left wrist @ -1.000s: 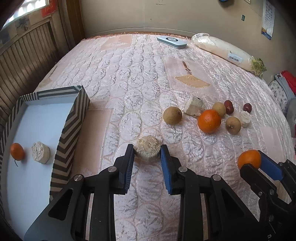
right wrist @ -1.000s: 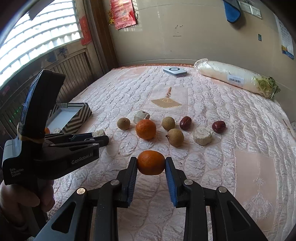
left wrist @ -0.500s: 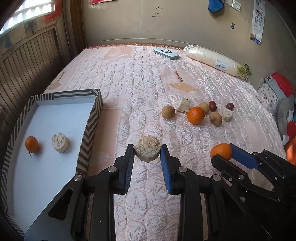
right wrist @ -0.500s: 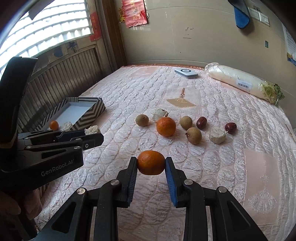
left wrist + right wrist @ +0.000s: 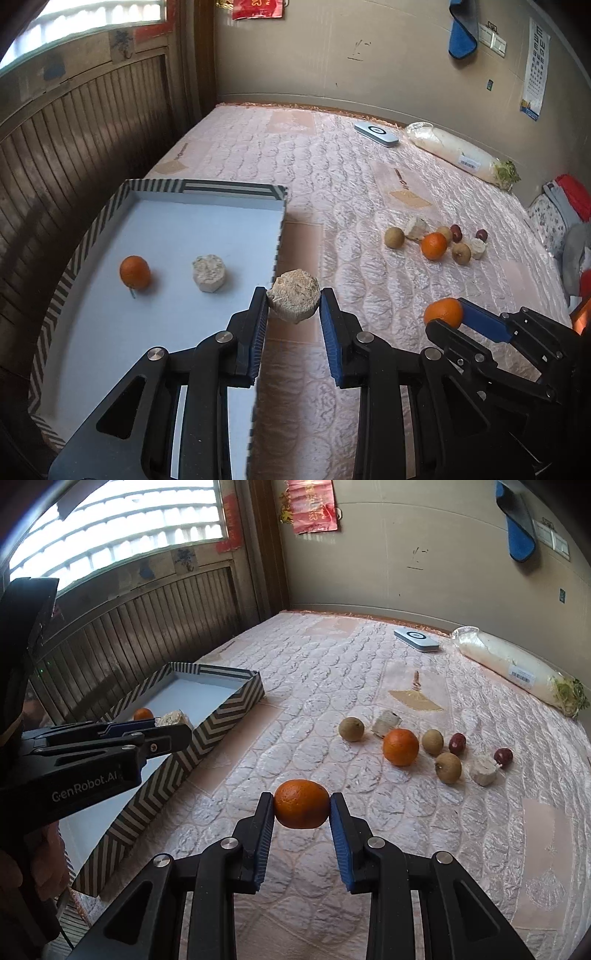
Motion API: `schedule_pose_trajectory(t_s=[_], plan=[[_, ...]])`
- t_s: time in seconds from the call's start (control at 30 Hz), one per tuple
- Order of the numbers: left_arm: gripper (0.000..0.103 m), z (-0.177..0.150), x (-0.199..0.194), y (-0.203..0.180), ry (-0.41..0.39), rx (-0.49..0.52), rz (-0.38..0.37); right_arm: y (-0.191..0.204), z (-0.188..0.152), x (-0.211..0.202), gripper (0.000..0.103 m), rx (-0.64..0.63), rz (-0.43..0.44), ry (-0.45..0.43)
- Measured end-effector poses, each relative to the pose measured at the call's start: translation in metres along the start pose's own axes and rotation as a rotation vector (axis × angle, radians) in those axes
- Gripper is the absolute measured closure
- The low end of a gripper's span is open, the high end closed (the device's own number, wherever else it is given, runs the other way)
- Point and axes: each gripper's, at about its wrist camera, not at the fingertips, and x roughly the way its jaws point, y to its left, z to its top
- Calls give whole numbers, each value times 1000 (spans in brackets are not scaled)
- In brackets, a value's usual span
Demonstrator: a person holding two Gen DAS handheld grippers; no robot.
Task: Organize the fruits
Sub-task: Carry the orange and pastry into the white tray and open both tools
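Left gripper (image 5: 293, 308) clenched on a pale, rough round chunk (image 5: 293, 301), carried off the bed just at the right wall of the striped tray (image 5: 207, 188). Right gripper (image 5: 302, 806) clenched on a small orange (image 5: 301, 804), held above the quilted bed cover (image 5: 332, 672), at 3 o'clock of the left one. Inside the tray, on its pale blue floor: one small orange with a stem (image 5: 135, 272) and, just at its 3 o'clock, a second pale round chunk (image 5: 209, 273), the two apart. Loose on the bed, well away at 3 o'clock of the tray: a larger orange (image 5: 400, 747), three tan round fruits, two dark red fruits and two more pale chunks, bunched close together. At 12 o'clock near the wall: a flat white-and-blue device (image 5: 416, 640) and a long wrapped white vegetable (image 5: 517, 670).
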Motion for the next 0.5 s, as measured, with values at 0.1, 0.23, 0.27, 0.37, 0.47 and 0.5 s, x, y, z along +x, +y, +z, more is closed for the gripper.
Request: schedule_pose_trajectory(t_s=[0.1,0.23,0.27,0.37,0.47,0.5], plan=[[75,-3,-5,20,-2,-26,23,13,2,4,74,-19,22,2],[75,-9,-10,47,-1,-60,50,32,6,7,74,-46,58,1],[75,-11,-11,53,-1,-68,57,37,7,8,74,-55,65,0],[75,-16,-13,70,7,-94,69,51,11,10,74,-78,89,-4],[75,-20,-13,85,14,-113,83,63,15,13,74,-91,111,-5],[75,-22,-13,89,18,-119,86,66,16,13,74,-95,115,-5]])
